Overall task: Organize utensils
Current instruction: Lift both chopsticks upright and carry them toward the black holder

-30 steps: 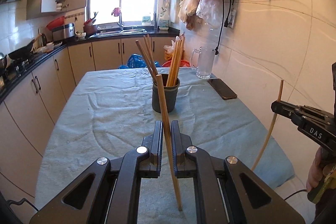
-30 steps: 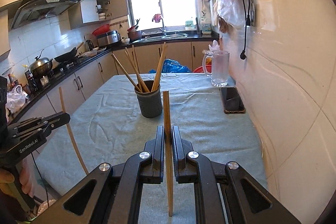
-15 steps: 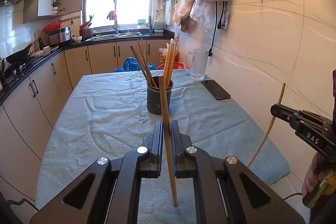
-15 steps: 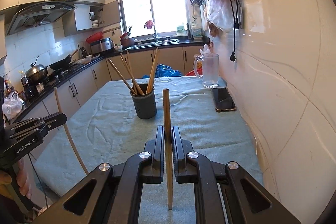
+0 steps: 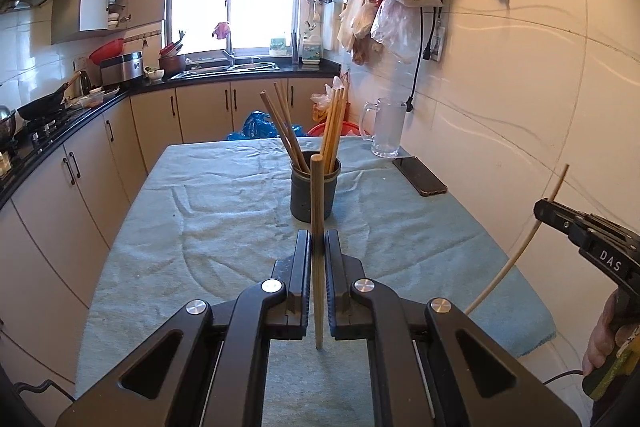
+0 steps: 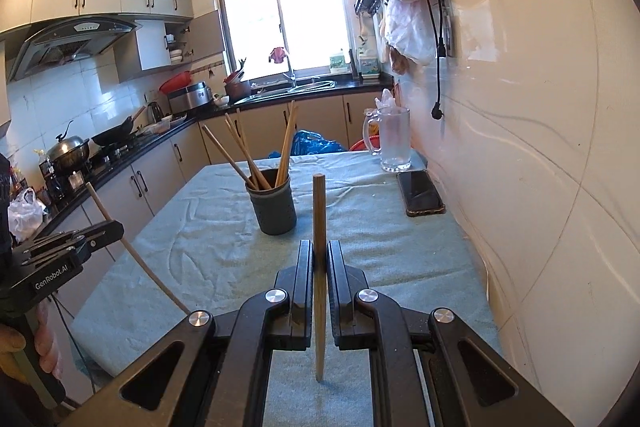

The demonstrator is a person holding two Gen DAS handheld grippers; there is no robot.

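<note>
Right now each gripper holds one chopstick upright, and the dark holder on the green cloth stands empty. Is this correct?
One thing is wrong: the dark holder is not empty. Several chopsticks already stand in it, leaning apart, as the left wrist view shows. The rest is right: the left gripper and the right gripper each hold one chopstick roughly upright, and the holder stands on the green cloth.

pale teal cloth (image 5: 224,227) covers the table; on it a dark grey holder (image 5: 315,193) with tan wooden chopsticks (image 5: 334,125), beside it a black phone (image 5: 419,175). black grippers (image 5: 317,247) clamp brown chopsticks (image 5: 317,211).
</note>
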